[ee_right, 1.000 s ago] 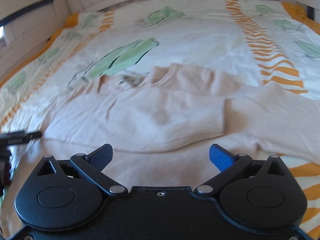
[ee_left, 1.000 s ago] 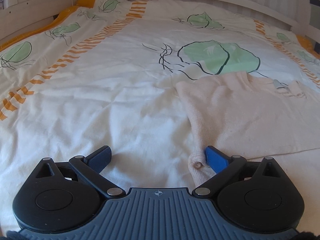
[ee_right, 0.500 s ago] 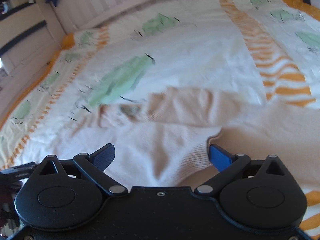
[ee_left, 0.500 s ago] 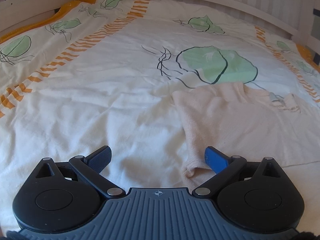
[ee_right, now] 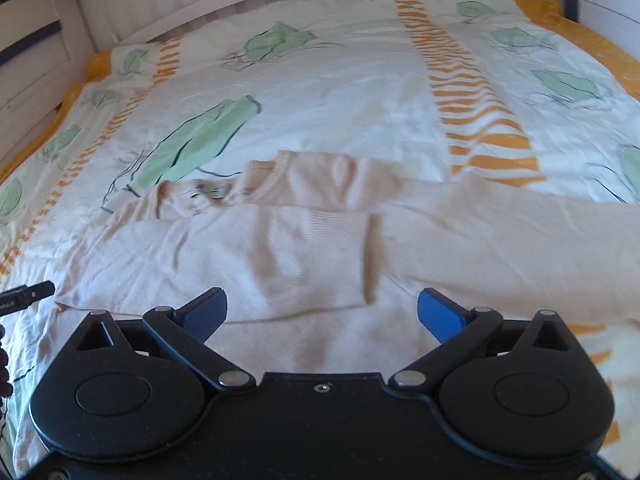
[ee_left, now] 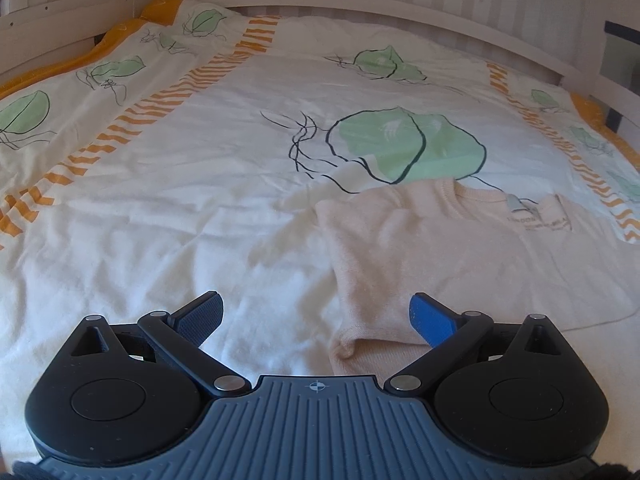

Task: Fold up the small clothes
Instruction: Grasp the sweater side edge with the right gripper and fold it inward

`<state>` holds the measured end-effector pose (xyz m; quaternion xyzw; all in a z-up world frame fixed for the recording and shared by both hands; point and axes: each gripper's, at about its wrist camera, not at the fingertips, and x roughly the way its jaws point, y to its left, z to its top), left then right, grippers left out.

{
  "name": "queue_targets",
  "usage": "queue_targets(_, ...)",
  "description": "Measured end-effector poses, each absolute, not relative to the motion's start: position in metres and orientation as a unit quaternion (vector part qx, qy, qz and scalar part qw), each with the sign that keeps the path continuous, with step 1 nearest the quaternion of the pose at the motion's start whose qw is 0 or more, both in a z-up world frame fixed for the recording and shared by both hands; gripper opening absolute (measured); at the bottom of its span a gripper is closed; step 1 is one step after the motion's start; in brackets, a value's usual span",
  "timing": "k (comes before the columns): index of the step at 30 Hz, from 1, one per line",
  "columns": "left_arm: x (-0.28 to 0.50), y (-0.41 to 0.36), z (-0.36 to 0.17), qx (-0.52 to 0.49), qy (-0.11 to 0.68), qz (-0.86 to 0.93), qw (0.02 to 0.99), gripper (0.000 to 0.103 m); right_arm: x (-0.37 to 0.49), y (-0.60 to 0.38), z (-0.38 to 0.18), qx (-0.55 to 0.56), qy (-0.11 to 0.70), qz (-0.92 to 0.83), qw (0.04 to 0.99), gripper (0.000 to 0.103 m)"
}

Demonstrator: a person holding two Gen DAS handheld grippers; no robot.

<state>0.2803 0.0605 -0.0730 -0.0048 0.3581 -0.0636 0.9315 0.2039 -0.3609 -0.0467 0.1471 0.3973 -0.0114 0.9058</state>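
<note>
A pale peach knitted sweater (ee_left: 448, 248) lies flat on the bed, neck away from me, with a label showing at the collar. In the left wrist view its folded left edge runs down toward my left gripper (ee_left: 316, 314), which stands open just above the hem corner. In the right wrist view one sleeve (ee_right: 280, 248) is folded across the sweater (ee_right: 304, 336) body, its ribbed cuff near the middle, while the other sleeve (ee_right: 520, 240) stretches out to the right. My right gripper (ee_right: 320, 312) is open over the lower body, holding nothing.
The bed cover (ee_left: 200, 184) is white with green leaf prints and orange striped bands. A white wooden bed rail (ee_left: 360, 0) curves round the far side. A dark tool tip (ee_right: 28, 296) pokes in at the left edge of the right wrist view.
The left gripper pulled back from the sweater's hem corner and rose a little. The right gripper swung in over the folded sleeve, then drew back. Both stayed open.
</note>
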Motion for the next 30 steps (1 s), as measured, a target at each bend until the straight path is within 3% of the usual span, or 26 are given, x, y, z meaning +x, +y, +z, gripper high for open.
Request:
queue_targets(11, 0.275, 0.043, -0.069, 0.005, 0.355, -0.102, 0.929, 0.101, 0.155, -0.499, -0.042, 0.284, 0.391, -0.231, 0.844, 0.103)
queue_targets(22, 0.271, 0.036, -0.063, 0.0, 0.351, -0.128, 0.928, 0.101, 0.169, -0.552, -0.08, 0.368, 0.373, -0.283, 0.803, 0.102)
queue_targets(24, 0.271, 0.035, -0.062, -0.002, 0.352, -0.129, 0.927, 0.101, 0.176, -0.55, -0.077, 0.352, 0.367, -0.284, 0.813, 0.077)
queue_targets(26, 0.272, 0.036, -0.062, -0.006, 0.354, -0.131, 0.926, 0.101, 0.186, -0.544, -0.071, 0.315, 0.373, -0.296, 0.821, 0.018)
queue_targets(30, 0.272, 0.035, -0.06, -0.01, 0.354, -0.133, 0.926, 0.101, 0.206, -0.514, -0.04, 0.227, 0.348, -0.264, 0.87, 0.019)
